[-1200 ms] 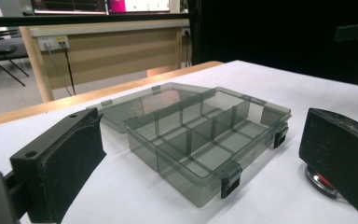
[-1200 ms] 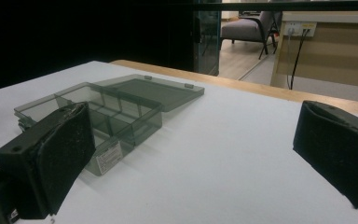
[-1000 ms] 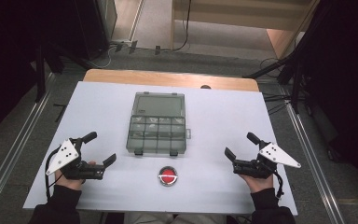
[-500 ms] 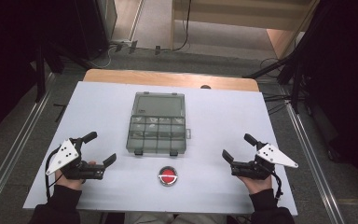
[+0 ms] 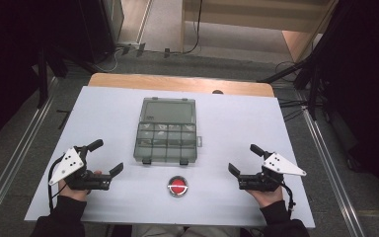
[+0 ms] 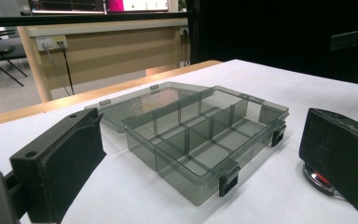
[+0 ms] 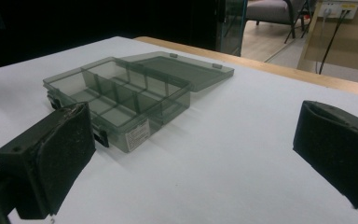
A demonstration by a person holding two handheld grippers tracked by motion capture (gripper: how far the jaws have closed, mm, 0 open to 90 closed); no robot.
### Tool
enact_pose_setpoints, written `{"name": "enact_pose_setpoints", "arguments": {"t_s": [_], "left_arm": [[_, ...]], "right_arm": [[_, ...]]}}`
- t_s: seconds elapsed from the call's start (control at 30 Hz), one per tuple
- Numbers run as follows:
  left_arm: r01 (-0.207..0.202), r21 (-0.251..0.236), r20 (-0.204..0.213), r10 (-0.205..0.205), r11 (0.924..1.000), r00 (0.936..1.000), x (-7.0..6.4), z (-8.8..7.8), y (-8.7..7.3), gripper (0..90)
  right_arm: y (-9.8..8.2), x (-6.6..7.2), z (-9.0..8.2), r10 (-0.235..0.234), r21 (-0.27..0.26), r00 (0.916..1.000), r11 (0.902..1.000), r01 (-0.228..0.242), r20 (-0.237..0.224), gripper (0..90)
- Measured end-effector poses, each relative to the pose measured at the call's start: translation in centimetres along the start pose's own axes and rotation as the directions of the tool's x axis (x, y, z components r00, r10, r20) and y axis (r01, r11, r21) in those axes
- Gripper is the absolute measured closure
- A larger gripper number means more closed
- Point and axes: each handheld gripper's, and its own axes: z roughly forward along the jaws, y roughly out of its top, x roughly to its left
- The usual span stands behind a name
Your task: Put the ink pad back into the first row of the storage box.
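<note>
we hold our left gripper (image 5: 107,158) at the near left of the white table (image 5: 301,148) and our right gripper (image 5: 243,160) at the near right, both low over the surface with their jaws spread wide and nothing between them. the smoky clear compartment box (image 5: 167,143) sits in the middle of the table, farther from us than either gripper and between them, so it lies ahead and to the right of the left gripper and ahead and to the left of the right one. its tray has its long side running left to right, and its lid (image 5: 169,110) is thrown fully open and lies flat on the far side, hinged along the far edge of the tray. we judge the left gripper a little nearer to the box than the right, though both stand well apart from it. in the left gripper view the box (image 6: 200,135) shows thin dividers making two rows of cells, all of which look empty, with two dark latches on the near wall. in the right gripper view the box (image 7: 121,100) carries a small label on its end wall. a round red button (image 5: 177,186) with a shiny rim rests near us, just in front of the box and between the two grippers.
</note>
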Motion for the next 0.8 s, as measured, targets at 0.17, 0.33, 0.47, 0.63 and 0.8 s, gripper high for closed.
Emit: {"name": "enact_pose_setpoints", "arguments": {"t_s": [0.17, 0.33, 0.47, 0.63, 0.8], "left_arm": [[0.001, 0.001, 0.0, -0.001, 1.0, 1.0, 0.0, 0.0, 0.0, 0.0], [0.001, 0.002, 0.0, -0.001, 1.0, 1.0, 0.0, 0.0, 0.0, 0.0], [0.001, 0.003, 0.001, -0.001, 1.0, 1.0, 0.0, 0.0, 0.0, 0.0], [0.001, 0.003, 0.003, -0.001, 1.0, 1.0, 0.0, 0.1, 0.0, 0.0], [0.001, 0.004, 0.003, -0.001, 1.0, 1.0, 0.0, 0.1, 0.0, 0.0]], "right_arm": [[-0.1, 0.4, 0.4, -0.015, 0.023, 0.9997, 0.9996, 0.015, -0.018, 0.0], [-0.3, 0.6, 0.7, -0.022, 0.043, 0.9992, 0.9988, 0.023, -0.032, 0.0], [-0.3, 0.8, 0.8, -0.027, 0.053, 0.9988, 0.9982, 0.029, -0.041, 0.0], [-0.5, 1.1, 1.2, -0.036, 0.076, 0.9976, 0.9963, 0.04, -0.059, 0.0], [-0.6, 1.3, 1.4, -0.042, 0.092, 0.9966, 0.9946, 0.048, -0.07, 0.0]]}}
